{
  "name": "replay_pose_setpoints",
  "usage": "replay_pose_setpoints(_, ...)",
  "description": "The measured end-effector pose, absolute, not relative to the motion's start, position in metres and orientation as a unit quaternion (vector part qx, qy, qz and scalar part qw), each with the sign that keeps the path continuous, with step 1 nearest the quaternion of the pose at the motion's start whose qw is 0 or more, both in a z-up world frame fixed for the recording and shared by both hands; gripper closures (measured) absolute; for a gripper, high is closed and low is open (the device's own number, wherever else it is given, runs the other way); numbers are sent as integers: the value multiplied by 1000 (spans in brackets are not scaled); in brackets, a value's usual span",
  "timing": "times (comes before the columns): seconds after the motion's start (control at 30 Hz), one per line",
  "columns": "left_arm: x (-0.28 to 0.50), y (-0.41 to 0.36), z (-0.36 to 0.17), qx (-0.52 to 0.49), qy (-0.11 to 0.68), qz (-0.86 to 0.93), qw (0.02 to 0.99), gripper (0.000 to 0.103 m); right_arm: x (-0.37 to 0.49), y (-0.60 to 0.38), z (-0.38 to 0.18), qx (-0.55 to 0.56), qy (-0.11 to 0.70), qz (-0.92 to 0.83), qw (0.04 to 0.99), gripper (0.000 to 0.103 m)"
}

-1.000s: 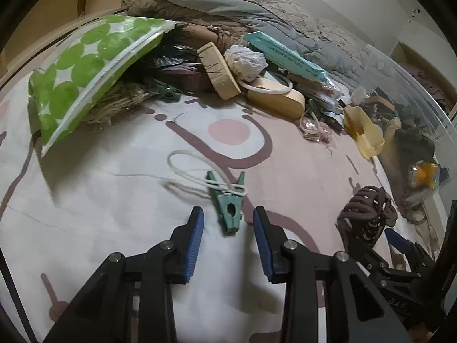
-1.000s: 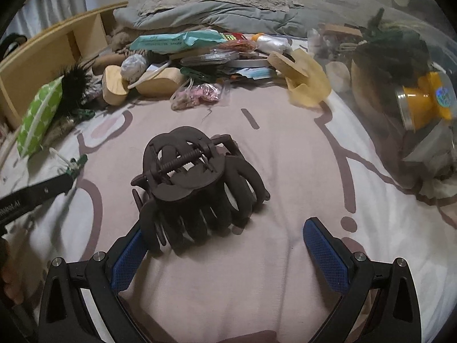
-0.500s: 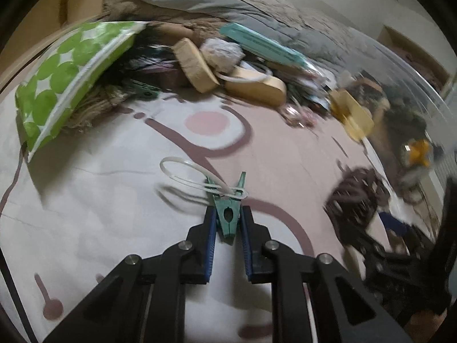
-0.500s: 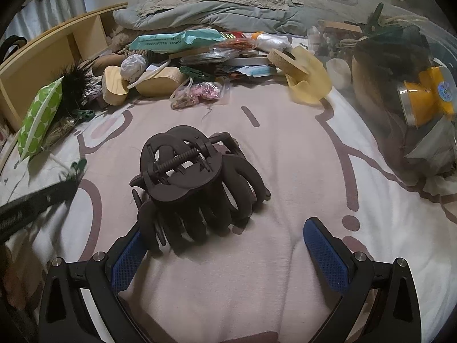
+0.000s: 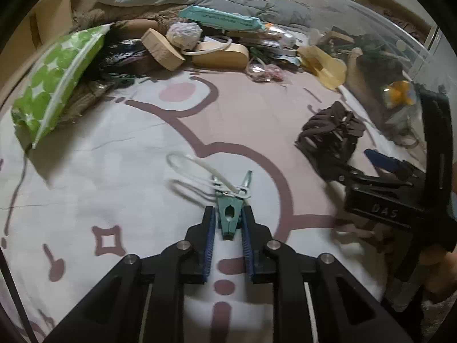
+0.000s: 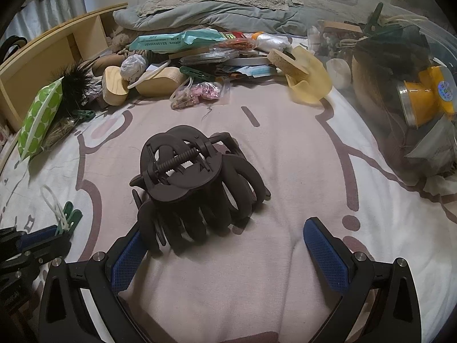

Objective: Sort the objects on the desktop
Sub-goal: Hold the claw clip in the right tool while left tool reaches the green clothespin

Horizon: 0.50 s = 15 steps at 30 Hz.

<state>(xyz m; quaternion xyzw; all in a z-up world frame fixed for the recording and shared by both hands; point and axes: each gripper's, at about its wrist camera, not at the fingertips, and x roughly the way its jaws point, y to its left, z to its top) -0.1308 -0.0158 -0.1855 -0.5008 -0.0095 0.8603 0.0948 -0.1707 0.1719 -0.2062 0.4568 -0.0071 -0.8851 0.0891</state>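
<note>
My left gripper (image 5: 227, 217) is shut on a green clothespin (image 5: 230, 214) with a white cord loop (image 5: 194, 168) tied to it, just above the printed bedsheet. The clothespin also shows in the right wrist view (image 6: 68, 217), held by the left gripper (image 6: 54, 233). My right gripper (image 6: 225, 245) is open, its jaws on either side of a big dark brown hair claw (image 6: 197, 183) that lies on the sheet; its left pad touches the claw. The claw also shows in the left wrist view (image 5: 331, 137).
A pile of clutter lies at the back: a green dotted pouch (image 5: 57, 77), wooden blocks (image 5: 220, 55), a teal packet (image 6: 177, 40), a yellow piece (image 6: 308, 83). A clear plastic bin (image 6: 405, 65) full of items stands at the right. A wooden bed frame (image 6: 42, 54) is at the left.
My left gripper closed on the green clothespin and has lifted it slightly and swung right. The right gripper has stayed open around the hair claw.
</note>
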Motion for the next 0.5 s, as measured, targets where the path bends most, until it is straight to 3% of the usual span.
replay_pose_setpoints(0.1,-128,-23,-184,-498,2,864,69,65,-171,172,-206,457,-7,-885,89,0)
replay_pose_setpoints(0.5,-139,-51,-184,-496,-14,868,-5,62,-173,175,-206,466,-12,-879,102,0)
